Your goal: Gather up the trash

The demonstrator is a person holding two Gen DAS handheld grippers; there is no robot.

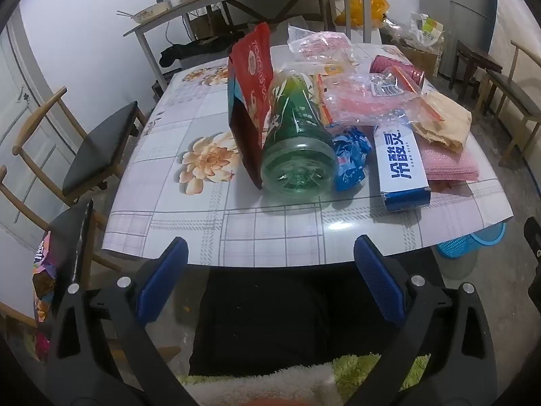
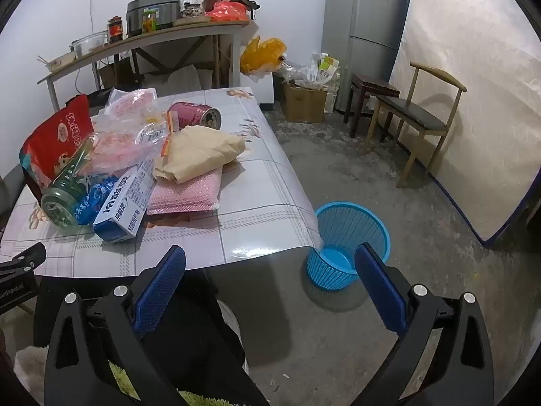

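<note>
Trash is piled on a table [image 1: 189, 223] with a flowered cloth: a green plastic bottle [image 1: 297, 142] on its side, a red snack bag [image 1: 252, 101], a blue-and-white box [image 1: 402, 169], a blue wrapper [image 1: 351, 159], clear plastic bags [image 1: 358, 98] and a pink can [image 2: 194, 116]. A blue basket [image 2: 348, 247] stands on the floor by the table's near right corner. My left gripper [image 1: 270, 257] is open, held short of the table's near edge with nothing in it. My right gripper [image 2: 270, 264] is open too, above the floor between table and basket.
Beige cloth [image 2: 203, 152] lies on a pink mat [image 2: 189, 193]. Chairs stand at the left [image 1: 98, 149] and by the right wall [image 2: 419, 121]. A cluttered side table [image 2: 145, 37], a cardboard box [image 2: 304, 105] and a fridge [image 2: 365, 27] stand behind. A colourful bag [image 1: 44, 277] hangs at left.
</note>
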